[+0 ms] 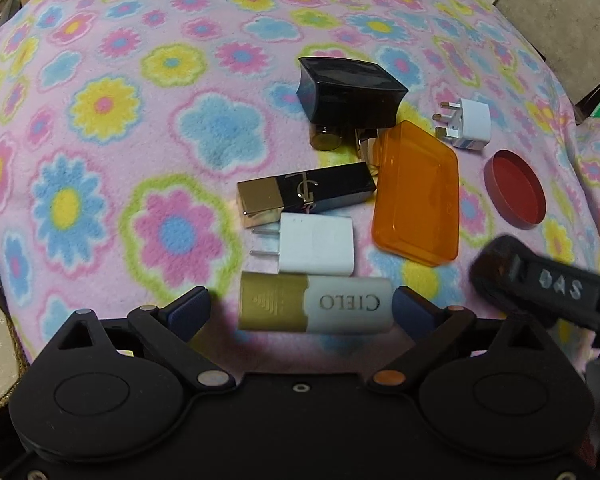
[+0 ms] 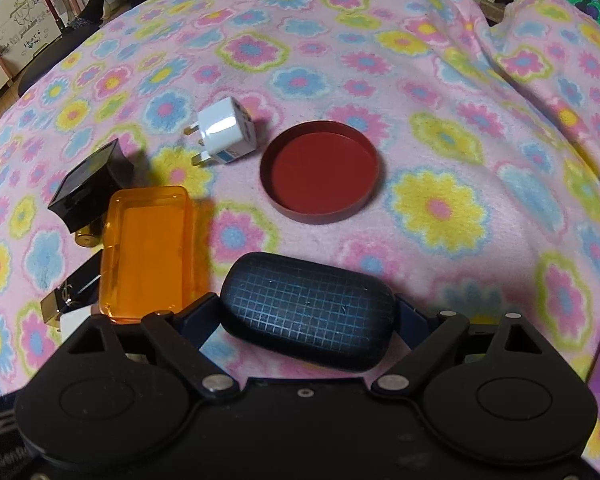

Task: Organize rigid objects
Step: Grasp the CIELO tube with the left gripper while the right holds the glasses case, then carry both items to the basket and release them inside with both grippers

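Observation:
My left gripper is open around a gold and white CIELO tube; its right pad touches the tube's end, its left pad stands apart. Beyond lie a white charger plug, a black and gold lipstick, an orange plastic lid, a black bottle, a white travel adapter and a red round lid. My right gripper is shut on a dark oval case with a grid pattern, near the orange lid and red lid.
Everything lies on a pink flowered blanket. The right gripper's black body shows at the right edge of the left wrist view. A blanket fold rises at the far right. Furniture stands beyond the blanket's edges.

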A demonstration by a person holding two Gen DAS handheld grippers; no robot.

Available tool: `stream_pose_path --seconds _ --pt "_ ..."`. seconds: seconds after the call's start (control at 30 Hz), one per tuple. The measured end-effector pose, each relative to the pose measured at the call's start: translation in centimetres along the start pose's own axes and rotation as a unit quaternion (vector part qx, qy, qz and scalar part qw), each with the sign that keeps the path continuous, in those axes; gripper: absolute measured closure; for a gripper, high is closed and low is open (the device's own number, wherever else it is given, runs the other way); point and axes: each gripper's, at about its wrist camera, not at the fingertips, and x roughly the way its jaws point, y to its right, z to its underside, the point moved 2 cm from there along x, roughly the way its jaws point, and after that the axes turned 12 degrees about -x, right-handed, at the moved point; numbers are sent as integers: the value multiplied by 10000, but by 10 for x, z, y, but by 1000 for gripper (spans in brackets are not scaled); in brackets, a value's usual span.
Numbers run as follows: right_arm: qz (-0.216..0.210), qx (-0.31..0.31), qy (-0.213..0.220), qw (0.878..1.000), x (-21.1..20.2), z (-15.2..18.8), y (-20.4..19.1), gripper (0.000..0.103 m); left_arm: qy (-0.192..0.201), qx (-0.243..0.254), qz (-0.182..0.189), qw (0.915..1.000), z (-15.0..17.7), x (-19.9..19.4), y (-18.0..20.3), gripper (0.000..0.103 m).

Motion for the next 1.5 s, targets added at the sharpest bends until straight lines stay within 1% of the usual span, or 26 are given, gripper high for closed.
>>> stream_pose_path --seconds 0.17,0.37,0.53,0.63,0.7,0.73,0.77,0.8,0.87,0.93,1.03,1.17,1.27,1.4,1.5 --pt "55 80 -98 9999 -11 17 19 12 -3 38 -6 10000 0 2 1 6" --pt "108 54 -164 9998 -18 34 27 12 -10 83 9 10000 -1 5 4 4" --pt "132 16 -166 9998 -20 36 25 12 62 343 -160 9993 4 8 12 4" --pt "155 -8 -166 9997 -21 37 24 12 25 403 -266 9988 4 13 14 4" --pt "170 -31 -165 9997 -21 37 23 12 39 368 -277 9989 3 15 14 6" --pt "171 -26 -167 9997 -22 37 23 12 84 354 -295 9989 3 15 14 10" --pt "169 -18 -172 9997 -22 37 24 12 144 385 -331 9986 3 13 13 18" --pt "174 -10 -178 9997 -22 37 24 12 206 490 -370 9979 4 11 14 21" --pt "181 -25 -182 9997 -23 37 23 12 172 582 -306 9977 4 8 12 21" --pt "175 -50 -168 9997 -26 37 22 12 155 459 -258 9985 5 4 6 21" --pt "140 -93 -105 9998 -32 37 18 12 170 286 -303 9990 4 -5 -4 21" --pt "89 -217 28 9997 -43 36 3 12 317 172 -510 9980 2 -23 -18 21" --pt "-33 -339 131 9993 -53 32 -16 12 417 18 -608 9973 -3 -42 -35 21" --pt "-302 -724 304 9965 -68 28 -61 12 619 -178 -810 9946 -7 -74 -68 21" --pt "-569 -1127 408 9912 -81 27 -107 12 781 -452 -976 9911 -9 -100 -102 21"
